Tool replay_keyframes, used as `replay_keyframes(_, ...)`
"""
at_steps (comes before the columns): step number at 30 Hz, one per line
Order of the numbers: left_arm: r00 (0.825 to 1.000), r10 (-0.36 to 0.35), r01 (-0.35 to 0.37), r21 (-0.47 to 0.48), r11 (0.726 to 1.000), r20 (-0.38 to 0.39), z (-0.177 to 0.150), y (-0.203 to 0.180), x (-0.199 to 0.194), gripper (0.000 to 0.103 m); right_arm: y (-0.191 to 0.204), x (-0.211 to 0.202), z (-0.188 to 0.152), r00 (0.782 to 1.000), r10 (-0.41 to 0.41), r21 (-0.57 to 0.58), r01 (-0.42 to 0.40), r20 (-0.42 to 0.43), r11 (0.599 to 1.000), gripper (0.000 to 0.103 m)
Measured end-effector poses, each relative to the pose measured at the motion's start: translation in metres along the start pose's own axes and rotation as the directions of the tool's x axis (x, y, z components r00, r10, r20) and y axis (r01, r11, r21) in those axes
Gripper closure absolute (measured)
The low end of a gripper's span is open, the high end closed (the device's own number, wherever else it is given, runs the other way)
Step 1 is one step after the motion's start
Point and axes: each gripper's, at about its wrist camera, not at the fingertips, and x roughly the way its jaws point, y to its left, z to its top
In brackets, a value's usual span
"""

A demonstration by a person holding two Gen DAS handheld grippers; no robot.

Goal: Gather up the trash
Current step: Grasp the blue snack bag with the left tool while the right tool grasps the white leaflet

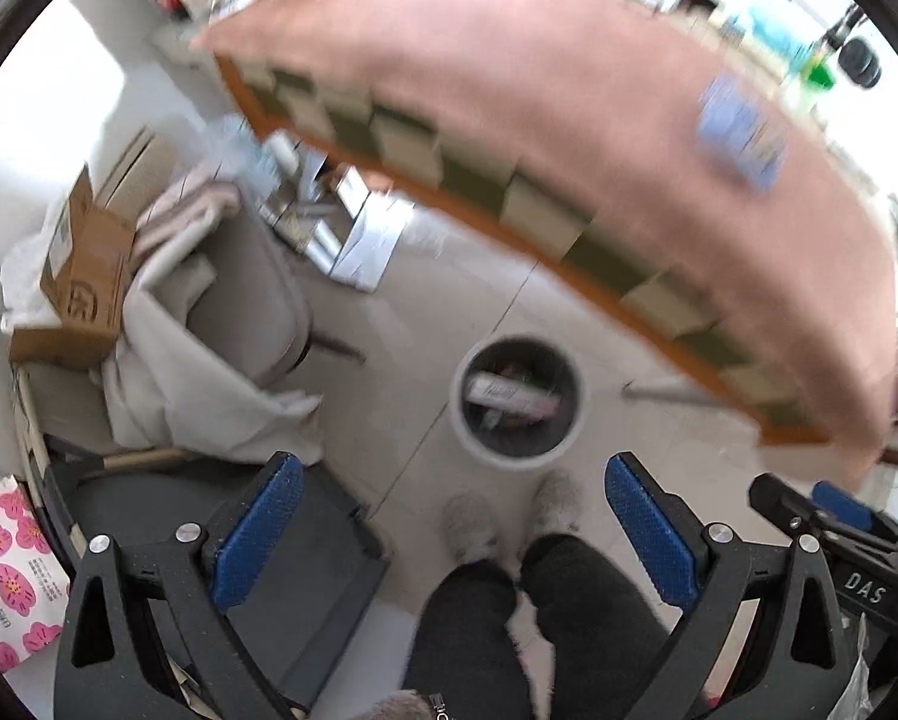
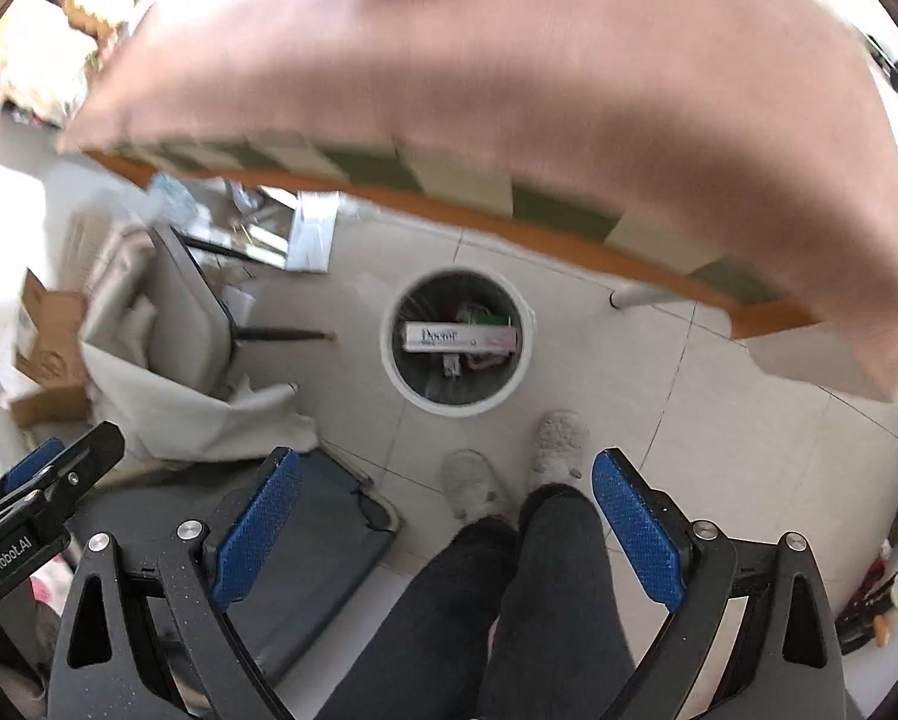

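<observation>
Trash bin (image 2: 511,387) on floor, contents blurred, perhaps cartons; both claws (image 1: 451,531) (image 2: 446,519) spread, empty.

Pale tiled floor (image 2: 658,396); white bin (image 2: 457,402) on it; perhaps cartons inside.

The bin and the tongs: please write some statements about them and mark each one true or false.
1. The bin stands on the table. False: it stands on the floor, beside the table.
2. A long box lies in the bin. True.
3. The left tongs hold trash. False: they are open and empty.
4. The right tongs are open. True.
5. The bin is empty. False: it holds trash.
</observation>
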Motion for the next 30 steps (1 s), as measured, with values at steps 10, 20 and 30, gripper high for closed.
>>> replay_keyframes(10,0.997,-0.025,0.018,0.104,0.994,0.072,0.091,-0.093,-0.044,0.000,-0.042,-0.104,0.118,0.996,-0.050,-0.037,0.053,0.076,0.998,0.004)
replay_keyframes(20,0.980,0.191,-0.195,0.065,0.979,0.061,0.184,-0.193,0.009,0.000,-0.104,-0.074,0.300,0.950,-0.310,-0.381,0.275,-0.030,0.883,0.004)
replay_keyframes(30,0.970,0.243,-0.242,0.086,0.967,-0.008,0.258,-0.256,0.063,0.000,-0.122,0.013,0.413,0.827,-0.560,-0.800,0.300,-0.055,0.520,0.004)
